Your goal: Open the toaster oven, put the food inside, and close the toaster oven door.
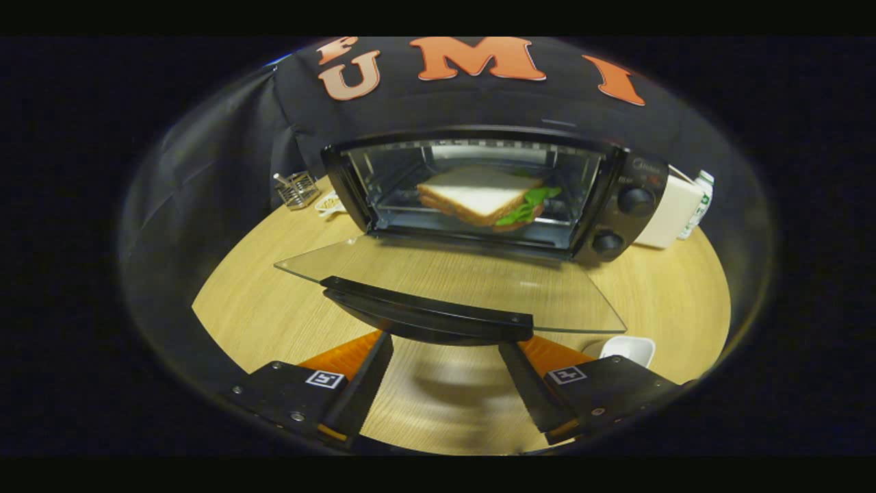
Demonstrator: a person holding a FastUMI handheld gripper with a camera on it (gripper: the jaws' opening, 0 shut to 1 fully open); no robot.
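Glass door: the toaster oven (493,192) stands open, its clear door (452,284) dropped down flat over the wooden table (260,301), hinge side at the oven mouth, free edge towards me.
Handle: a dark bar (428,316) along that free edge, just ahead of my fingertips and a little above them.
My jaws: apart, with nothing between them; my gripper (445,356) sits under the handle's near side, one finger (363,376) to each end of it. I cannot tell whether either tip touches the bar.
Food: the sandwich (482,197), white bread with green leaf showing at its right corner, lies inside on the oven rack, well back from the door.
Stage, as I judge it: opening and loading look done; closing the door is what remains.
Next move needs: a lift from beneath the handle, following the door's arc up to the oven front.
Risk one: my tips could slip off the smooth bar mid-swing, and the door would drop back and bang the glass.
Risk two: pushing forward rather than up could shove the whole oven back on the table.
Risk three: a hard slam could jolt the sandwich on its rack.
Nearby: a small white dish (629,349) just beside my right finger, which a careless swing might clip; a wire holder (295,189) left of the oven, a white box (674,212) to its right.
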